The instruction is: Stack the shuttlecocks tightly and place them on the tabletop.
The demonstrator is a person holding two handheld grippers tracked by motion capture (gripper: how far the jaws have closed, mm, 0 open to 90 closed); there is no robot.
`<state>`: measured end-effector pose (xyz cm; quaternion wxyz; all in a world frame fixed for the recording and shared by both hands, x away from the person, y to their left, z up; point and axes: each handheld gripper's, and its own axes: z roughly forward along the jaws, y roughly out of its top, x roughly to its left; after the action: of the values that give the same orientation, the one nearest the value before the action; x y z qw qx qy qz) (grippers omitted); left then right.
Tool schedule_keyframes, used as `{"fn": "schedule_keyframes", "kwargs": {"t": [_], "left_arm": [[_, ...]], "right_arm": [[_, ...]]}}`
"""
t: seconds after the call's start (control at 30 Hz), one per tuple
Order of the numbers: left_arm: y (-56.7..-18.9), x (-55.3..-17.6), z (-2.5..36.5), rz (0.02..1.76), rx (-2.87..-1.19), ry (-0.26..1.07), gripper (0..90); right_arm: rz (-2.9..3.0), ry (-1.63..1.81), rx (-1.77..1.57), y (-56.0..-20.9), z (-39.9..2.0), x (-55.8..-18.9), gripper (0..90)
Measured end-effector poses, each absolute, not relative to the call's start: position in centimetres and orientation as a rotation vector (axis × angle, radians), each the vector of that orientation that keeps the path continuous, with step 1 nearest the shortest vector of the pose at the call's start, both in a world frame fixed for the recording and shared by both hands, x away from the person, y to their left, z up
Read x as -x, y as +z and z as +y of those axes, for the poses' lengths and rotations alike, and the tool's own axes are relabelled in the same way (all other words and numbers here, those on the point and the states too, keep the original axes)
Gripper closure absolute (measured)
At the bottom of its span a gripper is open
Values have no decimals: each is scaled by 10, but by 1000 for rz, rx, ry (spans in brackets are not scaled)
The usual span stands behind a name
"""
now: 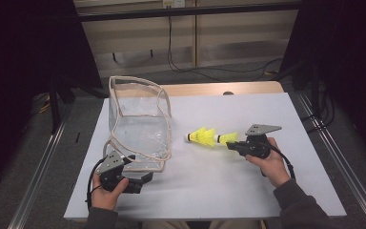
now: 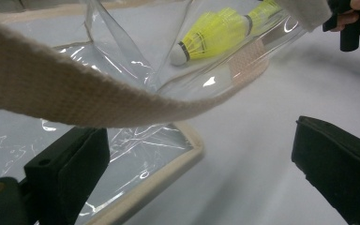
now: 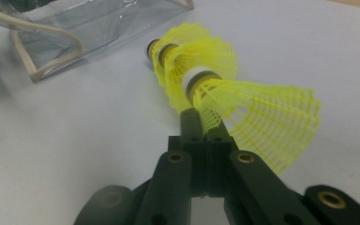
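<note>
Clear glossy plastic film, creased, with woven beige cloth edging [image 2: 65, 93], on the transparent bag [image 1: 138, 124] beside the left gripper [image 1: 140, 181]. Yellow plastic mesh skirts, white smooth caps, on the stacked shuttlecocks [image 3: 206, 89] at the right gripper [image 3: 201, 140]. Matt black plastic jaws. Matt white tabletop [image 1: 248, 181] beneath.

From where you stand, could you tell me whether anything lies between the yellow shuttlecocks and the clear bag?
Nothing visible does: only bare white table separates the shuttlecocks, held by the right tongs, from the clear bag.
</note>
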<state>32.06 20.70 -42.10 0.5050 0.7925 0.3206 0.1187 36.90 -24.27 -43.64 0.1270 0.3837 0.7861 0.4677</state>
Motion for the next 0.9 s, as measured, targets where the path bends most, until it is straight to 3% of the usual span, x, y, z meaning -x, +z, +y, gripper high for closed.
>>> {"fn": "schedule_keyframes", "kwargs": {"t": [0.9], "left_arm": [[-421, -321, 207, 773, -1913, 286, 46]], "right_arm": [[2296, 1351, -1107, -438, -234, -376, 898]]}}
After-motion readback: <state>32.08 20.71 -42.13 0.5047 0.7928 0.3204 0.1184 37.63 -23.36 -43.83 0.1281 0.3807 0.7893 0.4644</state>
